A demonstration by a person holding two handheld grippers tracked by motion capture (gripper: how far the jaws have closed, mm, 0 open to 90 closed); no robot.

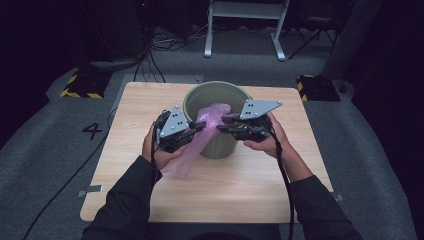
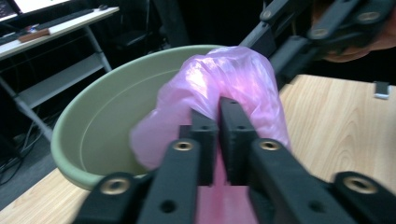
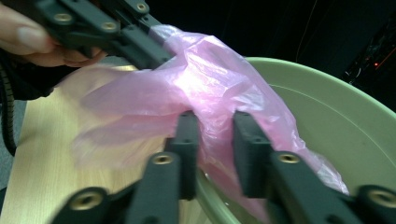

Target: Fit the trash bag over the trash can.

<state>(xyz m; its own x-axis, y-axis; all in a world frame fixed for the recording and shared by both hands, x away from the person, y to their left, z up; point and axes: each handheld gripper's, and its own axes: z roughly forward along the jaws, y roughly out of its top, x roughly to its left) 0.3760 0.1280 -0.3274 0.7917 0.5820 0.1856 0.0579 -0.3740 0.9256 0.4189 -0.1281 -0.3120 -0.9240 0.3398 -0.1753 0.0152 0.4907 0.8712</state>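
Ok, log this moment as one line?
left gripper: shut on bag | right gripper: open around bag | bag: draped over bin rim | stage: lining bin

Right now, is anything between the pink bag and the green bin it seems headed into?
Nothing visible. The bag already drapes over the bin's near rim, and the bin's inside looks bare where it shows.

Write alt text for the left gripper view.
The left gripper, its jaws nearly shut, pinches a pink plastic bag over the rim of a green bin on a wooden table. The right gripper reaches in from the upper right to the bag's far side. A desk stands in the dark background.
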